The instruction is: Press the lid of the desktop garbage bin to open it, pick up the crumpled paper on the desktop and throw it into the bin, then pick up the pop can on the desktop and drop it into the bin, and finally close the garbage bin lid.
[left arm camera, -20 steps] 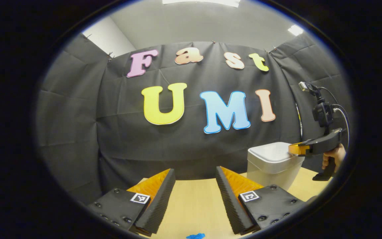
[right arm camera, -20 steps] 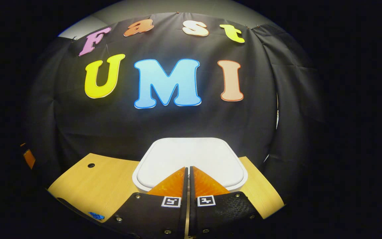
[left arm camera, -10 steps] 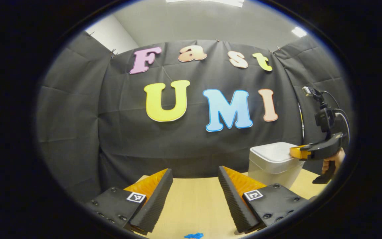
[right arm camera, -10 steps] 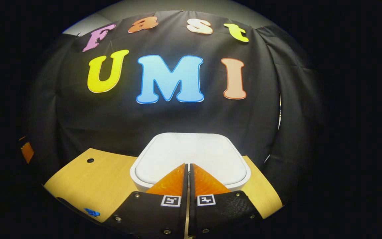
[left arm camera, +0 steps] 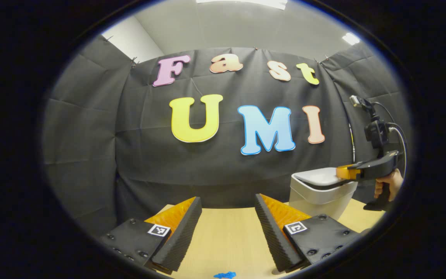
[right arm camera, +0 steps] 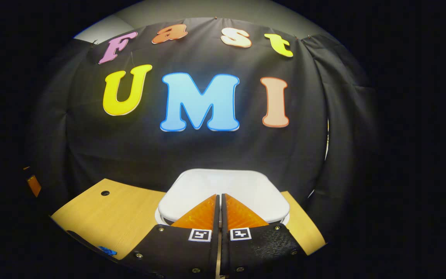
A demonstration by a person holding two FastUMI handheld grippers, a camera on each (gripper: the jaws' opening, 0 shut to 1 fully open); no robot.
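Right gripper (right arm camera: 219,197) fingers pressed together, tips over lid (right arm camera: 223,186) of bin (left arm camera: 320,193) at counter (right arm camera: 122,221) rear. Advisable: press straight down, then lift clear. Left gripper (left arm camera: 227,217) fingers wide, idle.

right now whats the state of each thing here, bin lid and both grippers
bin lid: lifted a crack off the bin, right gripper's tips over its near edge
right gripper: fingers together, nothing between them
left gripper: fingers spread, nothing between them, over the table
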